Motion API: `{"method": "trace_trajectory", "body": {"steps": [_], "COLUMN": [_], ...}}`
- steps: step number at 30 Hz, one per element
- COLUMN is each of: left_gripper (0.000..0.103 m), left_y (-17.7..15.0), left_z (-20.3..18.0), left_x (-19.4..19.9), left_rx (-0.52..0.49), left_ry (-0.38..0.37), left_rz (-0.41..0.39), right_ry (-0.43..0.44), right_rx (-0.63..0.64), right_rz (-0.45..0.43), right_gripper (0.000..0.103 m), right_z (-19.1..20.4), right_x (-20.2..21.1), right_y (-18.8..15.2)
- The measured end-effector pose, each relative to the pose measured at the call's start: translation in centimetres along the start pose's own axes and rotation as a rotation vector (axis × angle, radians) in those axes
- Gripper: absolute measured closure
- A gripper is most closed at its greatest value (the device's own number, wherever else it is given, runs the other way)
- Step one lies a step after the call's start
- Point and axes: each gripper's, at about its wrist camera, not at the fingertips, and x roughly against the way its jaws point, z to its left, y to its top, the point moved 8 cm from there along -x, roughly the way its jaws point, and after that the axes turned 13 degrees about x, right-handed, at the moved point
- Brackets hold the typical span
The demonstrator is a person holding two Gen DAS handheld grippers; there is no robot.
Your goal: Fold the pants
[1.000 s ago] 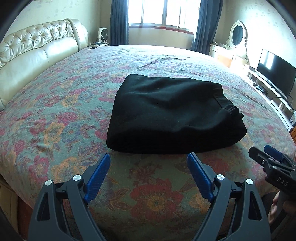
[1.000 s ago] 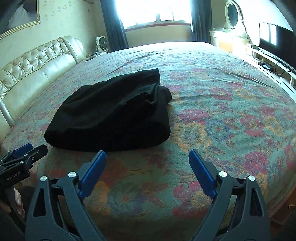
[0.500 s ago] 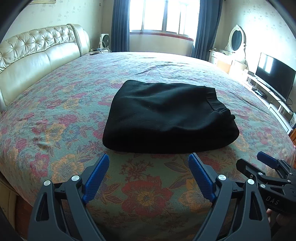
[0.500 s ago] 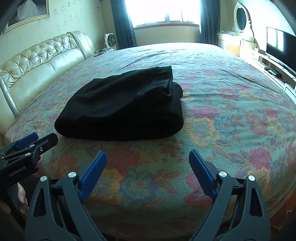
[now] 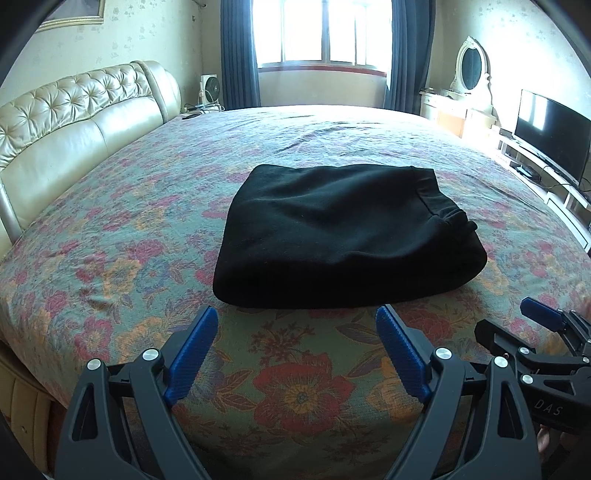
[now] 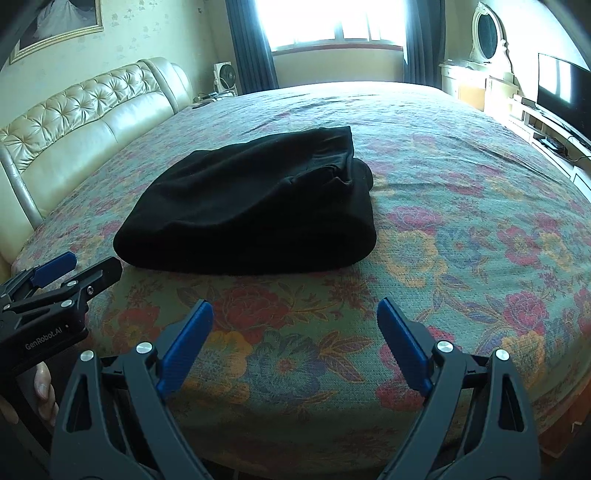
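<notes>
Black pants (image 5: 343, 236) lie folded in a compact stack on the floral bedspread (image 5: 129, 236), waistband at the right side. They also show in the right wrist view (image 6: 255, 206). My left gripper (image 5: 297, 321) is open and empty, just short of the stack's near edge. My right gripper (image 6: 295, 314) is open and empty, a little back from the stack's near right corner. Each gripper shows in the other's view: the right one at the lower right (image 5: 532, 332), the left one at the lower left (image 6: 74, 273).
A cream tufted headboard (image 5: 74, 118) runs along the left. A TV (image 5: 550, 136) on a low stand and a dresser with an oval mirror (image 5: 471, 70) stand at the right. A window with dark curtains (image 5: 321, 33) is at the back. The bed's near edge lies below the grippers.
Both grippers have drawn back and risen away from the folded pants, so the stack looks smaller and farther. Both stay open; the pants have not moved.
</notes>
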Motion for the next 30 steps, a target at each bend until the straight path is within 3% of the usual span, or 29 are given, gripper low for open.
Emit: {"method": "trace_trajectory", "body": {"steps": [10, 20, 22, 27, 30], "left_gripper": [0.017, 0.017, 0.016, 0.016, 0.016], "left_y": [0.5, 1.2, 0.9, 0.6, 0.9], "left_z": [1.1, 1.4, 1.5, 0.4, 0.2], "left_x": [-0.4, -0.8, -1.3, -1.6, -1.2], "left_rx": [0.059, 0.036, 0.032, -0.018, 0.013], "left_ry": [-0.005, 0.01, 0.026, -0.041, -0.058], "left_rz": [0.012, 0.003, 0.032, 0.063, 0.047], "right_ry": [0.011, 0.024, 0.023, 0.02, 0.024], "right_rx": [0.001, 0.01, 0.009, 0.008, 0.004], "right_rz": [0.006, 0.019, 0.02, 0.025, 0.03], "right_gripper": [0.012, 0.012, 0.012, 0.012, 0.012], "right_z": [0.2, 0.7, 0.6, 0.5, 0.4], "right_x": [-0.1, -0.5, -0.5, -0.7, -0.8], "right_y": [-0.2, -0.5, -0.5, -0.7, -0.8]}}
